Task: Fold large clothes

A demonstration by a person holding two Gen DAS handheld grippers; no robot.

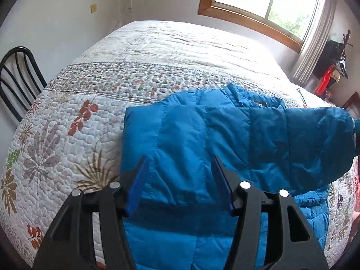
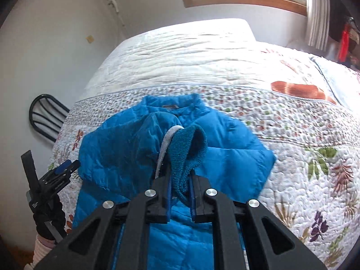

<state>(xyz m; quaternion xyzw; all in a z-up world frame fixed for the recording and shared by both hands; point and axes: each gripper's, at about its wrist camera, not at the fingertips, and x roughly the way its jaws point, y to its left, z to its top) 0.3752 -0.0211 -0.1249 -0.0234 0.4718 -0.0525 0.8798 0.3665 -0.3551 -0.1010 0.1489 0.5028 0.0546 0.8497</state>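
- Left gripper [image 1: 180, 168] points steeply down over the near part of a blue puffer jacket [image 1: 202, 139]; its black fingers with blue pads [image 1: 138, 186] stand about half apart and grip nothing, the quilted fabric showing in the gap below them.
- From the right wrist view the left gripper [image 2: 67, 166] shows at the left edge of the frame, just off the jacket's side, with a black strap and a pale sleeve [image 2: 42, 247] of the person under it.
- Jacket lies flat on a floral quilt [image 1: 67, 139] that covers the bed, collar [image 2: 173, 103] toward the far side and the window [image 1: 265, 2], hem toward the cameras; a black metal chair [image 1: 18, 76] stands beside the bed on the left.
- One sleeve [image 1: 303, 135] is lifted and drawn across the jacket's body, its puffy length running toward the right edge of the left wrist view.
- Right gripper [image 2: 180, 180] also tilts steeply down, above the middle of the jacket; its jaws are clamped nearly together on the sleeve's knitted teal cuff [image 2: 189, 148], which bulges up out of the pads, with a strip of grey lining [image 2: 166, 144] beside it.
- Cuff hangs clear of the jacket's body below it.
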